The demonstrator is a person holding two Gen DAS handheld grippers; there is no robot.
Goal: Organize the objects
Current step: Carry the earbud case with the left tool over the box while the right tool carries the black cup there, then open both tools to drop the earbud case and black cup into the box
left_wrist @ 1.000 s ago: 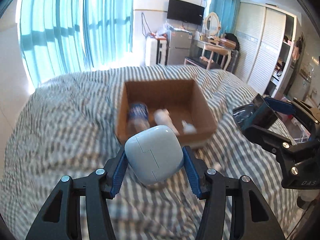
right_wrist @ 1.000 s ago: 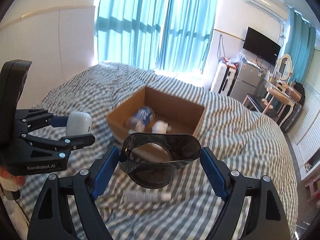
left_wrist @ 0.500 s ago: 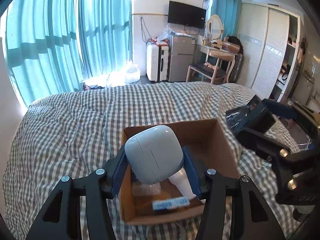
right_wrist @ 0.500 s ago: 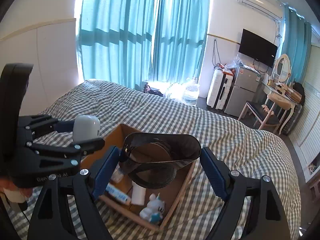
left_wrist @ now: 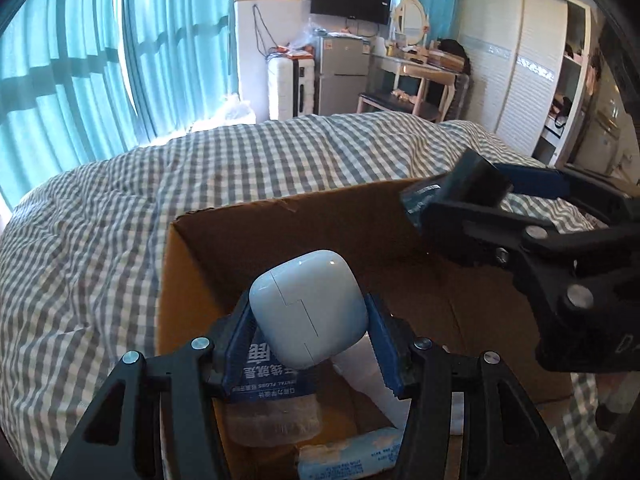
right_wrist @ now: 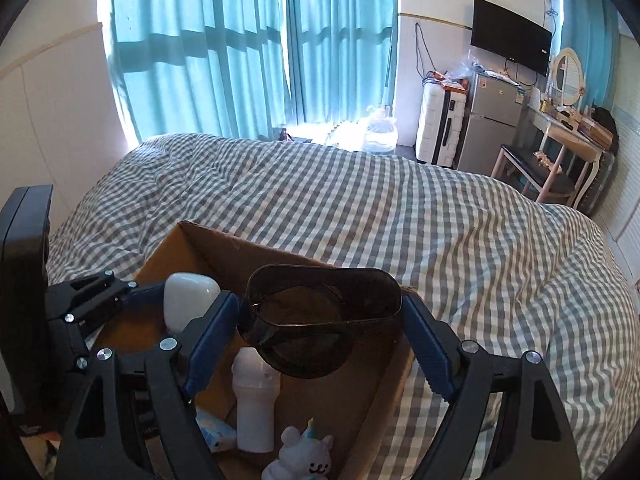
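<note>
My left gripper (left_wrist: 310,330) is shut on a white earbud case (left_wrist: 308,310) and holds it over the open cardboard box (left_wrist: 320,216) on the checked bed. My right gripper (right_wrist: 320,328) is shut on a dark, smoky plastic cup (right_wrist: 316,320) lying sideways, also over the box (right_wrist: 208,248). Each gripper shows in the other's view: the right one (left_wrist: 472,208) at the box's right wall, the left one (right_wrist: 176,304) with the case (right_wrist: 188,300) at the left. Inside the box lie a bottle with a blue label (left_wrist: 268,380), a white bottle (right_wrist: 256,400), a small white toy animal (right_wrist: 304,456) and a pale blue packet (left_wrist: 352,452).
The grey-and-white checked duvet (right_wrist: 400,208) surrounds the box. Beyond the bed are teal curtains (right_wrist: 240,40), a white suitcase (right_wrist: 440,128), a small fridge (right_wrist: 492,124), a dressing table with a stool (right_wrist: 560,160), a wall TV (right_wrist: 512,48) and a wardrobe (left_wrist: 520,80).
Both grippers have moved forward and down over the box, which now fills the lower part of both views. Each still holds the same object.
</note>
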